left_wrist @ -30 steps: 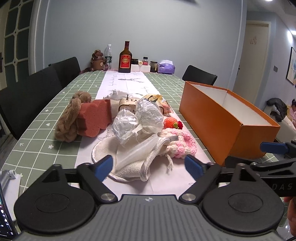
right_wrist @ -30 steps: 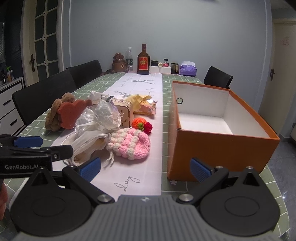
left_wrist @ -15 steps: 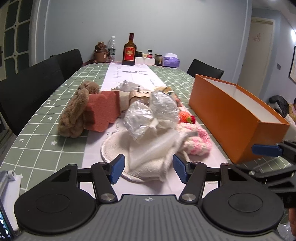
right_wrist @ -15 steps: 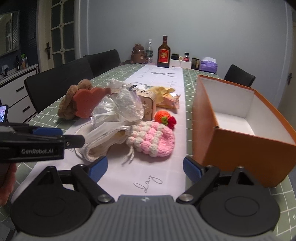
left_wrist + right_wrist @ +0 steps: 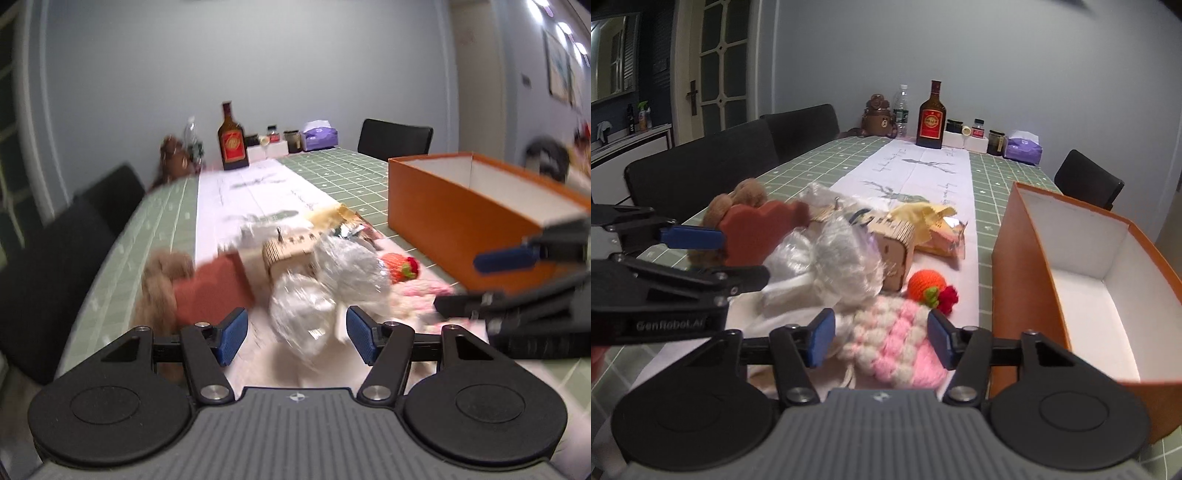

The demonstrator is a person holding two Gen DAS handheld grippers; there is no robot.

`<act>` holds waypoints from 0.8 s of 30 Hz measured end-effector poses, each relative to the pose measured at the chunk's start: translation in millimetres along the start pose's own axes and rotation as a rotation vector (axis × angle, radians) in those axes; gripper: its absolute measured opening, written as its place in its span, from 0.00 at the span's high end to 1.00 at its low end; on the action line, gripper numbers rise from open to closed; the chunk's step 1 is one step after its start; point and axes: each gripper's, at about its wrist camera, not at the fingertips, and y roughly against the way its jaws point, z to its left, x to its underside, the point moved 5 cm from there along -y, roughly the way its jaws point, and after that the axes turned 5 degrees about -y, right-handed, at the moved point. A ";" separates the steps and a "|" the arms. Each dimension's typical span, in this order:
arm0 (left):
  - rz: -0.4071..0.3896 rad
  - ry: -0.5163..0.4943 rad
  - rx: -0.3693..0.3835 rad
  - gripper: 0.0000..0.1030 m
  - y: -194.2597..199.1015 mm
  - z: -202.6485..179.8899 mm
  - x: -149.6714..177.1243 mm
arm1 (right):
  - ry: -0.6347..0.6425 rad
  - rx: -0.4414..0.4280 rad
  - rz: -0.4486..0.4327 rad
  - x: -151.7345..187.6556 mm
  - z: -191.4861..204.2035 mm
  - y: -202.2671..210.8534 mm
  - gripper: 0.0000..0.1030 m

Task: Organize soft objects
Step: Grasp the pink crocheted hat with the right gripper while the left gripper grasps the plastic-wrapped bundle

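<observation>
A pile of soft things lies on the white table runner. My left gripper [image 5: 293, 335] is open, its blue pads either side of a crinkled clear plastic bag [image 5: 314, 306]; the view is blurred. A red sponge [image 5: 212, 291] and a brown plush [image 5: 159, 291] lie to its left. My right gripper [image 5: 880, 339] is open around the near end of a pink-and-white crochet pouch [image 5: 897, 347]. A crochet orange and strawberry [image 5: 929, 288] lie behind it. The open orange box [image 5: 1082, 291] stands to the right.
A small wooden box [image 5: 894, 251] and a yellow snack packet [image 5: 934, 225] sit in the pile. A bottle [image 5: 931, 118], jars, a tissue pack [image 5: 1023, 149] and a bear toy [image 5: 877, 118] stand at the far end. Black chairs [image 5: 701, 173] line the left side.
Both grippers have moved forward and down into the pile. The left now straddles the plastic bag, the right straddles the pink pouch. Both jaws have narrowed but stay open.
</observation>
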 end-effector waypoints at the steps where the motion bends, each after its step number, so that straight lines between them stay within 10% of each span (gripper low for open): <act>1: 0.004 -0.033 0.007 0.28 -5.0 -1.4 -2.9 | -0.009 0.000 0.002 -4.4 -1.7 -4.4 0.51; 13: 0.075 -0.523 -0.020 0.23 -67.7 -52.6 2.6 | -0.030 -0.033 0.120 -4.4 -7.9 -59.5 0.52; 24: 0.129 -0.449 -0.029 0.45 -90.1 -50.5 11.7 | -0.057 -0.065 0.147 4.2 -14.9 -70.5 0.52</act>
